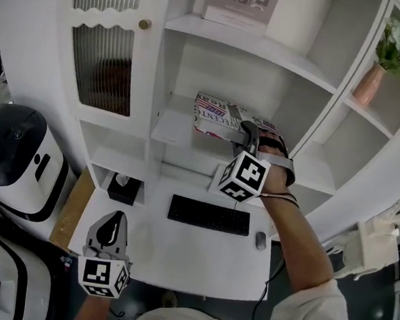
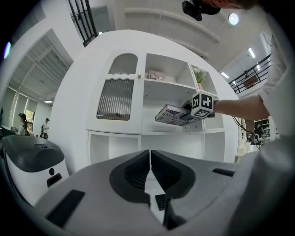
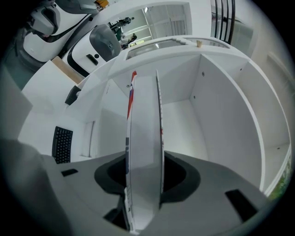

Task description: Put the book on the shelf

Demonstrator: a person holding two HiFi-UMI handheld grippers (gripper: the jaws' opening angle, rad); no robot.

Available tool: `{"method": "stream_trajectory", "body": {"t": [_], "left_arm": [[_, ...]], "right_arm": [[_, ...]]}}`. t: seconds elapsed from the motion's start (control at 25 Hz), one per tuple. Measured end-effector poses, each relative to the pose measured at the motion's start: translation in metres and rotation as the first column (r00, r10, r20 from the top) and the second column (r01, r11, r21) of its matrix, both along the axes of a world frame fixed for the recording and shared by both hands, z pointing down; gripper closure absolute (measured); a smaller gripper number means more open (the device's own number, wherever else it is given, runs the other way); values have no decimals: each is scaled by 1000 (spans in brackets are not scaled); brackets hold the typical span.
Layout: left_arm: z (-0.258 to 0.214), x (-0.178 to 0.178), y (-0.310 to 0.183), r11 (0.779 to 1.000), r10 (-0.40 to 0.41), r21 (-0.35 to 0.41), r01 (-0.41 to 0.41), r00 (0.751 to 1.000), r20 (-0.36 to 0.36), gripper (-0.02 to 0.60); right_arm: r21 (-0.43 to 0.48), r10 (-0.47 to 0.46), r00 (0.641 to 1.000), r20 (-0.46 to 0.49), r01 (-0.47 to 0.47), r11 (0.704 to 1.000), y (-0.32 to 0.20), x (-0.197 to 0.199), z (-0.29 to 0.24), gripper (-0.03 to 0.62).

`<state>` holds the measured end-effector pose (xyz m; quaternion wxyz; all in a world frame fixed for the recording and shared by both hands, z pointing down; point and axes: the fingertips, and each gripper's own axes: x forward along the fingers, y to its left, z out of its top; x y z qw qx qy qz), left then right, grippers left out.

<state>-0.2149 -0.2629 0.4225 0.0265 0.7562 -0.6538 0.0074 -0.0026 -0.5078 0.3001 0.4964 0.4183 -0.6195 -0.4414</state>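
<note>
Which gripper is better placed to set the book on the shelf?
Right. The right gripper is clamped on the book, held at the shelf opening; the left gripper is shut, empty, down by the desk.

Staged home-office corner inside a lab or demo hall, I reckon. At 12 in front of me: white shelf unit point(image 1: 268, 63) with built-in desk point(image 1: 175, 253), keyboard point(image 1: 209, 215), mouse point(image 1: 260, 240). Vase of flowers point(image 1: 372, 81) at 2. Big white-and-black machines point(image 1: 14, 152) at 9. Left gripper view: high ceiling, black railing point(image 2: 256, 76) at 2, people point(image 2: 22, 123) at 9.
</note>
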Motion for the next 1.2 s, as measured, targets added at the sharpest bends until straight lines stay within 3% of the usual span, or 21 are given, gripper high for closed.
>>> {"method": "stream_trajectory", "body": {"t": [0.56,1.2], "left_arm": [[17,-14,-18,998,-43,-37,42,999,-18,568],[36,-16,-30,994,-80,-74,77,996,-41,568]], "right_arm": [[-108,15,997,-78,-23,994,-45,-12,38,427],[-147,59,985,-164,-84,985,-73,-18,47,425]]}}
